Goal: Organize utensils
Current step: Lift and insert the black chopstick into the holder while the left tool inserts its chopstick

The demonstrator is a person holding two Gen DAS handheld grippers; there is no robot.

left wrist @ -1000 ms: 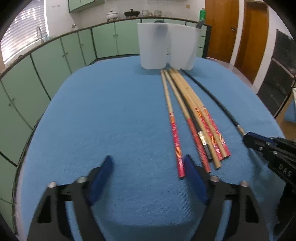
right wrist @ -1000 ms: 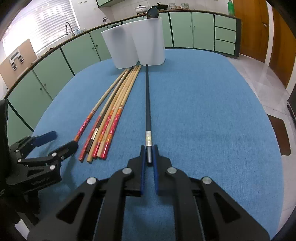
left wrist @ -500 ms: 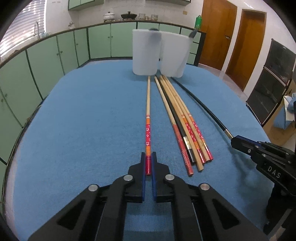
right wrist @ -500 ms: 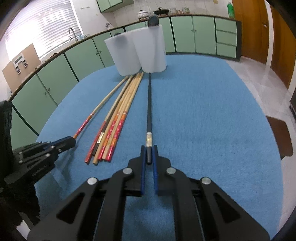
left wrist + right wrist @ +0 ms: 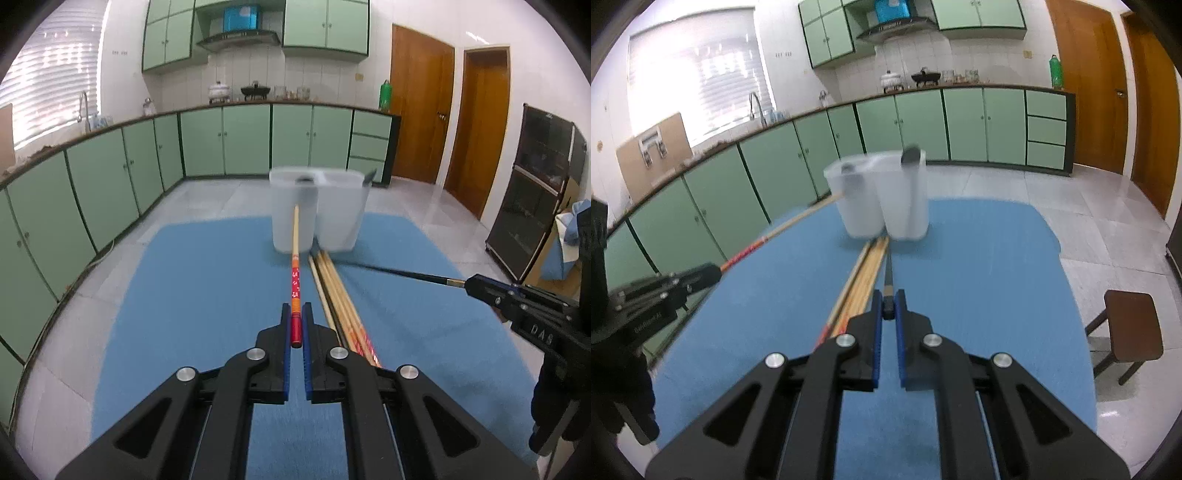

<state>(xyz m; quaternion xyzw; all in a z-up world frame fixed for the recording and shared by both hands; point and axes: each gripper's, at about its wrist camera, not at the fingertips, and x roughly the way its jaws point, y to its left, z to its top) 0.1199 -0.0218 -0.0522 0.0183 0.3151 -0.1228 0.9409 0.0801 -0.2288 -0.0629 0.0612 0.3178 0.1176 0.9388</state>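
Note:
My left gripper (image 5: 295, 314) is shut on the red end of a wooden chopstick (image 5: 295, 236), held above the blue cloth and pointing at the white two-compartment holder (image 5: 332, 221). My right gripper (image 5: 887, 301) is shut on the metal-banded end of a black chopstick (image 5: 888, 271), also raised and aimed at the holder (image 5: 905, 206). Several wooden chopsticks (image 5: 338, 291) lie in a bundle on the cloth between the two. The right gripper (image 5: 476, 286) shows at the right of the left wrist view, the left gripper (image 5: 709, 273) at the left of the right wrist view.
A blue cloth (image 5: 207, 280) covers the table, with the holder near its far edge. Dark utensil handles (image 5: 910, 155) stick out of the holder. A brown stool (image 5: 1130, 325) stands on the floor to the right. Green cabinets (image 5: 110, 177) line the room.
The left gripper closed on the red-ended chopstick. Both grippers then rose, lifting their chopsticks off the cloth, and the views tipped up toward the room.

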